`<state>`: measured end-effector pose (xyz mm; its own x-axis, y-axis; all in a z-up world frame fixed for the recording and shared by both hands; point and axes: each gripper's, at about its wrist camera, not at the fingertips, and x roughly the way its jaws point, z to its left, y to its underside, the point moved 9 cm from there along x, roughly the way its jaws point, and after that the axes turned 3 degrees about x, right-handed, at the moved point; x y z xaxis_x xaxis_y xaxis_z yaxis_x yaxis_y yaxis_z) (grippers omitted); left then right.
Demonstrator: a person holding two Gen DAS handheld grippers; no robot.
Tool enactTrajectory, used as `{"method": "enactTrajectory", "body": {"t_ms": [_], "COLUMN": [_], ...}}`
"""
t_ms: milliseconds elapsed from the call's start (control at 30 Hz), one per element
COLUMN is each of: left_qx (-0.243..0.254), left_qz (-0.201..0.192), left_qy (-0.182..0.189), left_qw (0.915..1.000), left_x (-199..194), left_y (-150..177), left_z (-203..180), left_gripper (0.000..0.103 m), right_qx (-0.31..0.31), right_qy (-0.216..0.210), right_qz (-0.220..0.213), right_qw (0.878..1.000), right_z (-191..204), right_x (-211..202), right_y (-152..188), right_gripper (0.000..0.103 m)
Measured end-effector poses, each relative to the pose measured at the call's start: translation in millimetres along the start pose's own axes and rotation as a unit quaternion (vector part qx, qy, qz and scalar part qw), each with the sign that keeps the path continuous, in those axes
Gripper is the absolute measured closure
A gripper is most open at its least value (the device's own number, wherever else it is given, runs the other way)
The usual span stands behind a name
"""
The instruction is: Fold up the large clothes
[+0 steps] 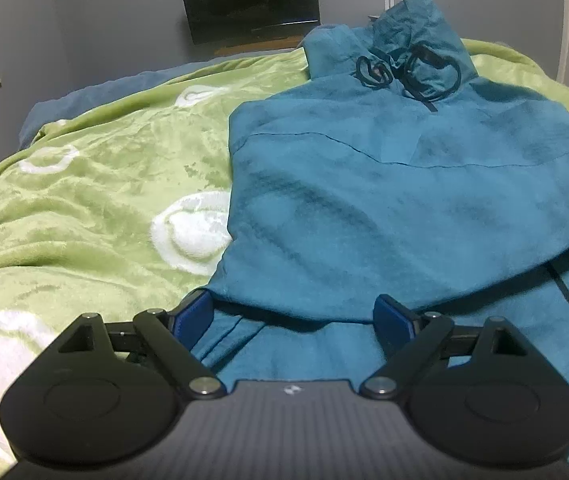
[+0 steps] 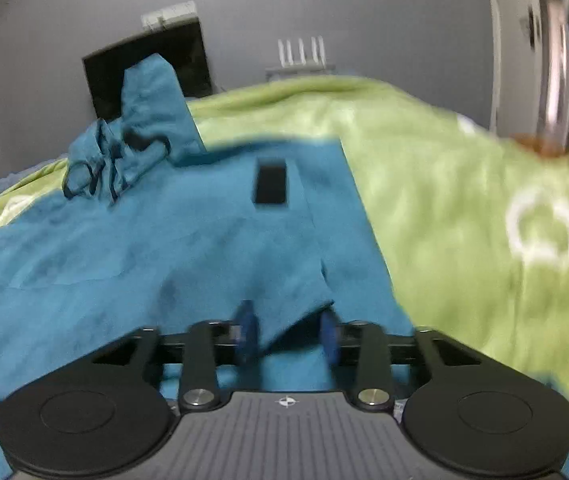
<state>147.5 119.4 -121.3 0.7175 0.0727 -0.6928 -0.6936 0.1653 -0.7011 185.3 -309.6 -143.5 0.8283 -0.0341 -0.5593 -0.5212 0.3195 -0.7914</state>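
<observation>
While both hand-held grippers (image 1: 296,316) (image 2: 288,332) gape over the hoodie's (image 1: 384,200) hem, green blanket (image 1: 104,168) lies open alongside

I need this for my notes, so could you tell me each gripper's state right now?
Left gripper: open, jaws wide over the teal hoodie.
Right gripper: partly open, hoodie fold between its pads.

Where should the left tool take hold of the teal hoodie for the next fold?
At the near hem of the teal hoodie, coming low from the near side: that edge lies loose on the green blanket, right between the open left tool.
</observation>
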Motion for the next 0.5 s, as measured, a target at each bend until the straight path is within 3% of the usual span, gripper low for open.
{"method": "enactTrajectory", "body": {"t_ms": [67,200,400,500], "left_qx": [0.006,0.003,0.021,0.042], "left_qz": [-0.007,-0.036,-0.107,-0.112], "left_qy": [-0.003,0.008,0.105,0.123], "left_qw": [0.9999,0.9993,0.9885,0.9851], "left_x": [-4,-37,-141,-185], "left_y": [-1,-11,-30,-23], "left_z": [-1,2,8,18], "left_gripper": [0.014,0.014,0.013,0.010], "right_qx": [0.011,0.007,-0.060,-0.070], "right_qy": [0.004,-0.033,-0.059,-0.071], "right_qz": [-0.017,-0.043,-0.062,-0.039], "right_qw": [1.000,0.999,0.995,0.994], "right_z": [-3,-10,-37,-52], "right_x": [-17,-68,-162,-194], "right_y": [-12,-40,-70,-71], "right_gripper": [0.047,0.030,0.017,0.016]}}
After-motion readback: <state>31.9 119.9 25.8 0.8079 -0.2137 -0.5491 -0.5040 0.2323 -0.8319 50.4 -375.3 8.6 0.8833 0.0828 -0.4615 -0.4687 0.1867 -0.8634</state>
